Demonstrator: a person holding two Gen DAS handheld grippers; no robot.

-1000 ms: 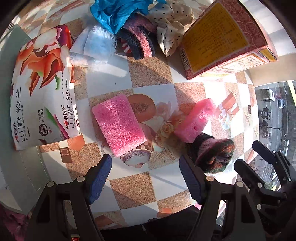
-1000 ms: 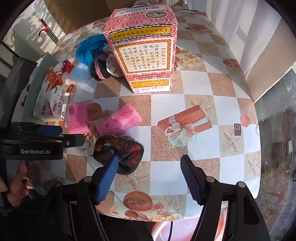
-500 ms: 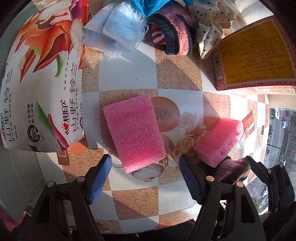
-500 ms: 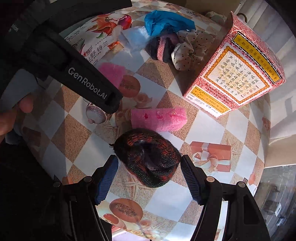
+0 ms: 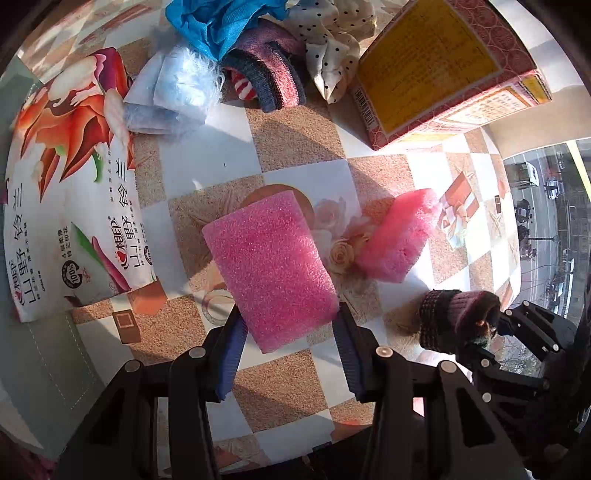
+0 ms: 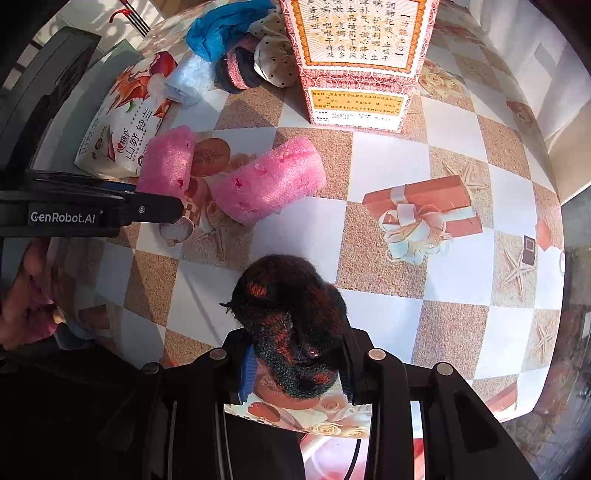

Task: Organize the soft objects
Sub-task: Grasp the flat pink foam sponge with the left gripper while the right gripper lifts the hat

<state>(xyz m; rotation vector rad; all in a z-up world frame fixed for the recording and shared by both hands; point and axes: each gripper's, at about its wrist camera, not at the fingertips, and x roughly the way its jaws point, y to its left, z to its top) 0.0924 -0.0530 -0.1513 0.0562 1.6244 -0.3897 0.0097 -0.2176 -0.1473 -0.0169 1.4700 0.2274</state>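
Observation:
My left gripper (image 5: pixel 288 328) is shut on the near end of a flat pink foam block (image 5: pixel 269 269), which also shows in the right wrist view (image 6: pixel 168 166). A second pink foam block (image 5: pixel 399 236) lies to its right, also in the right wrist view (image 6: pixel 266 184). My right gripper (image 6: pixel 295 365) is shut on a dark red-and-black knitted hat (image 6: pixel 291 314), held just above the table; the hat also shows in the left wrist view (image 5: pixel 458 317). At the back lie a blue cloth (image 5: pixel 221 22), a purple knitted piece (image 5: pixel 273 70), a polka-dot cloth (image 5: pixel 332 48) and a pale blue fluffy cloth (image 5: pixel 177 92).
A red and yellow carton (image 5: pixel 443 70) stands at the back right, also in the right wrist view (image 6: pixel 354 62). A flowered tissue pack (image 5: pixel 70 184) lies at the left. The table (image 6: pixel 461 295) has a checkered cloth; its edge runs along the right.
My left gripper closed its jaws onto the flat pink foam block. My right gripper closed on the knitted hat and lifted it off the table.

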